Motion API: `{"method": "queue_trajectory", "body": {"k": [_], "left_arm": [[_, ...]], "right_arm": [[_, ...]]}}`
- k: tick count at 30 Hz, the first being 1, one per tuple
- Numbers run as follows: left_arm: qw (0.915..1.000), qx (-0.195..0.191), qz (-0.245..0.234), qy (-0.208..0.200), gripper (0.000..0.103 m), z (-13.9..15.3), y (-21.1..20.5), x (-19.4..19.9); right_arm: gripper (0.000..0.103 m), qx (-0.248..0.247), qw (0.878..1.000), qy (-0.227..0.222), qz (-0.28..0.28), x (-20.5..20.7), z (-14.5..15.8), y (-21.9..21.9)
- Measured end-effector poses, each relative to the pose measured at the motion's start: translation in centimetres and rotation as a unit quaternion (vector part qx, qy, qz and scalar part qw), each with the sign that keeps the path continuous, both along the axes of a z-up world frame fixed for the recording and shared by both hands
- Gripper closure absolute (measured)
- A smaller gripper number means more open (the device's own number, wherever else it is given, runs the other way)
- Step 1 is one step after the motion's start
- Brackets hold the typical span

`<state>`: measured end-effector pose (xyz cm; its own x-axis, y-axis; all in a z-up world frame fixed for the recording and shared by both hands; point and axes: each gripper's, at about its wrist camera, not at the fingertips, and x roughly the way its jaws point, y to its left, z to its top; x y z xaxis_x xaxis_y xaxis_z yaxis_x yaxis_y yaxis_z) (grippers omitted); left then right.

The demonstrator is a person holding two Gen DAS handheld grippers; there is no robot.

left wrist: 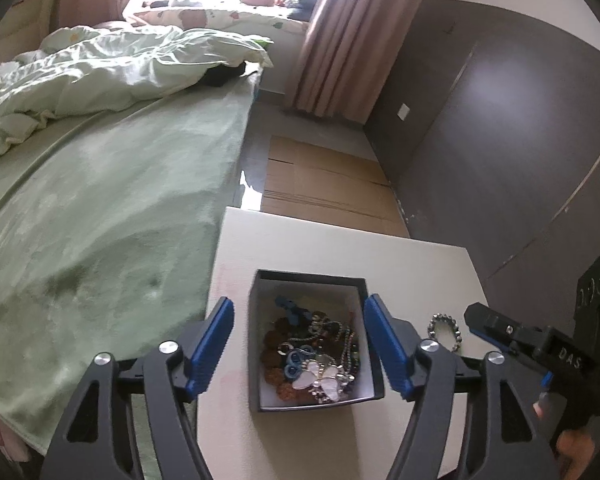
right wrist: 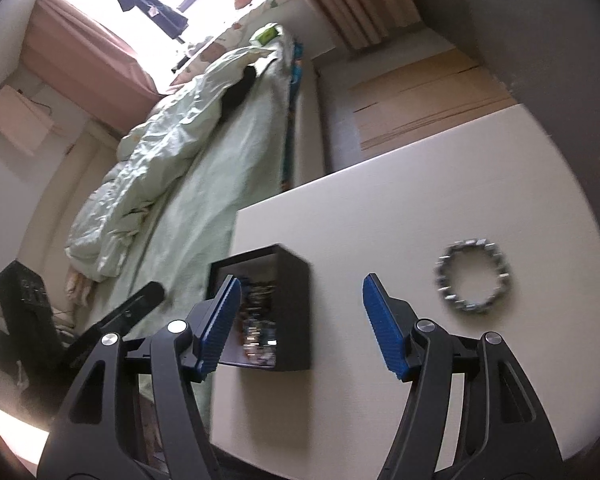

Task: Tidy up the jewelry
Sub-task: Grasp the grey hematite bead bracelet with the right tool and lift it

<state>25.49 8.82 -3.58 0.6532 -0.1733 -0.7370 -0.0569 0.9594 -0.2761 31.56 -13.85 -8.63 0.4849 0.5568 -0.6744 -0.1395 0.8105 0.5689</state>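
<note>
Jewelry is seen heaped inside a small square black cardboard box with a white lining point(left wrist: 256, 344), which is set on a white rectangular tabletop point(left wrist: 412, 268) beside a bed covered by a pale green blanket point(left wrist: 100, 208). In the left wrist view the left gripper point(left wrist: 299, 346) is held over the box with its 2 blue-padded fingers point(left wrist: 212, 350) spread wide, 1 at 9 o'clock and 1 at 3 o'clock of the box walls; nothing is pinched, and contact with the walls cannot be told. Among the tangled pieces a white butterfly-shaped pendant point(left wrist: 324, 378) is seen toward 6 o'clock of the box interior, with a blue ring-shaped piece point(left wrist: 294, 362) just beside it at 9 o'clock. A silver beaded bracelet point(right wrist: 474, 276) is laid flat on the tabletop, apart from the box at its 3 o'clock. The right gripper point(right wrist: 300, 324) is shown with its fingers spread and empty, the bracelet lying outside them at 2 o'clock in the right wrist view.
</note>
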Motion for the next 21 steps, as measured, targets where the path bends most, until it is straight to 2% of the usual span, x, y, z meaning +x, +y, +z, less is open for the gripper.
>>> {"method": "queue_trajectory", "body": {"k": [3, 5, 15, 21], "left_arm": [[0.9999, 0.003, -0.015, -0.002, 0.026, -0.2, -1.1, 0.2], [0.9997, 0.009, -0.022, -0.005, 0.016, -0.4, -1.7, 0.3], [0.9974, 0.033, -0.064, 0.004, 0.009, -1.6, -5.1, 1.5], [0.9968, 0.043, -0.066, 0.011, 0.009, -2.4, -6.0, 2.2]], "right_arm": [[0.039, -0.015, 1.0, 0.002, -0.009, 0.1, -0.2, -1.5], [0.039, -0.026, 1.0, -0.001, -0.013, 0.1, -0.3, -2.4], [0.04, -0.123, 0.99, 0.028, -0.058, 1.5, -3.6, -6.0], [0.049, -0.17, 0.983, 0.044, -0.062, 2.3, -5.3, -6.1]]}}
